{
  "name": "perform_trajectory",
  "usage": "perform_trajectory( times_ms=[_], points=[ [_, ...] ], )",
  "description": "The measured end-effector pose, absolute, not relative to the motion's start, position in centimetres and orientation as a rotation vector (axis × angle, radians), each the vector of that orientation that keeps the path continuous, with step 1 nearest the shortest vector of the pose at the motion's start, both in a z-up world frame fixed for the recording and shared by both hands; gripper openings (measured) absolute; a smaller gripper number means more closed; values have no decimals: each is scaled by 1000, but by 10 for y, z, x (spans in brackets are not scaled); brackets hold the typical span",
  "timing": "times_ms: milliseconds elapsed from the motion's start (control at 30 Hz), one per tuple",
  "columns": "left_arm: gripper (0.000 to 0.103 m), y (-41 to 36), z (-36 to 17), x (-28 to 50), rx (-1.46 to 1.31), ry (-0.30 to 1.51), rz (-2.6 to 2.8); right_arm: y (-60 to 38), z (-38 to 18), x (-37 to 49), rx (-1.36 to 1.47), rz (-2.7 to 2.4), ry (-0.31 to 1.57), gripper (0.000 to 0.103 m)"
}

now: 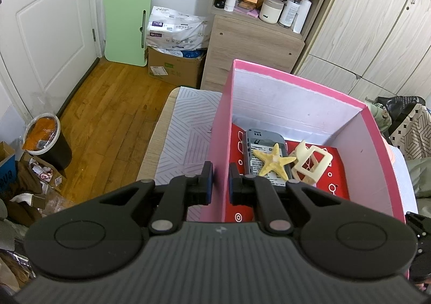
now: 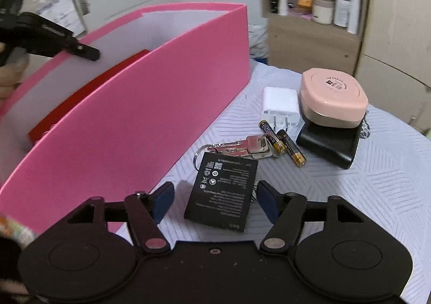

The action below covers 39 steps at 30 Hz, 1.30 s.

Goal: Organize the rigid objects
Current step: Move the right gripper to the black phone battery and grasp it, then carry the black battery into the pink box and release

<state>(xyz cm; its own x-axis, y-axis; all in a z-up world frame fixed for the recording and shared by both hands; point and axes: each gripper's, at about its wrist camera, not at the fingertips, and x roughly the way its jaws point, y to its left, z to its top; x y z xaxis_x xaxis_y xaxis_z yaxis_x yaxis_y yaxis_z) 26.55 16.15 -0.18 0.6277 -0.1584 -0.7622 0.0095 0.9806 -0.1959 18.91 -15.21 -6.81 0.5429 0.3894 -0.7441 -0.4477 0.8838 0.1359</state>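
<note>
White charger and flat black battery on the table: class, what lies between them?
In the right wrist view, a bunch of keys and two small batteries lie between the charger and the flat battery.

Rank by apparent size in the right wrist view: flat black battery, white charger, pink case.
1. flat black battery, though it lies nearest the camera.
2. pink case.
3. white charger.

A patterned cloth (image 2: pixel 336 196) covers the desk (image 1: pixel 157 142). On it stand a pink box (image 2: pixel 150 120), a flat battery (image 2: pixel 223 190), keys (image 2: pixel 242 146), two small batteries (image 2: pixel 285 142), a charger (image 2: pixel 281 106) and a black case (image 2: pixel 328 145).
</note>
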Motion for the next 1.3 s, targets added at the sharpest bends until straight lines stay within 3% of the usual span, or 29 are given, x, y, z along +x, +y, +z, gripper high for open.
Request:
perform_trajectory(
  times_ms=[33,133,700,1000,1300],
  points=[
    [9,161,-2,266,-181,888,-97,-148,-69,188,-87,475,854,73],
    [9,160,-2,265,-177,888,-96,-148,-67,187,-86,396,858,55],
    [9,163,-2,266,-193,888,-101,-184,-28,174,139,342,835,55],
    [9,165,0,266,-183,886,-103,-135,49,164,-48,431,655,55],
    [9,173,-1,263,-223,881,-114,-62,49,189,-231,605,722,55]
  ],
)
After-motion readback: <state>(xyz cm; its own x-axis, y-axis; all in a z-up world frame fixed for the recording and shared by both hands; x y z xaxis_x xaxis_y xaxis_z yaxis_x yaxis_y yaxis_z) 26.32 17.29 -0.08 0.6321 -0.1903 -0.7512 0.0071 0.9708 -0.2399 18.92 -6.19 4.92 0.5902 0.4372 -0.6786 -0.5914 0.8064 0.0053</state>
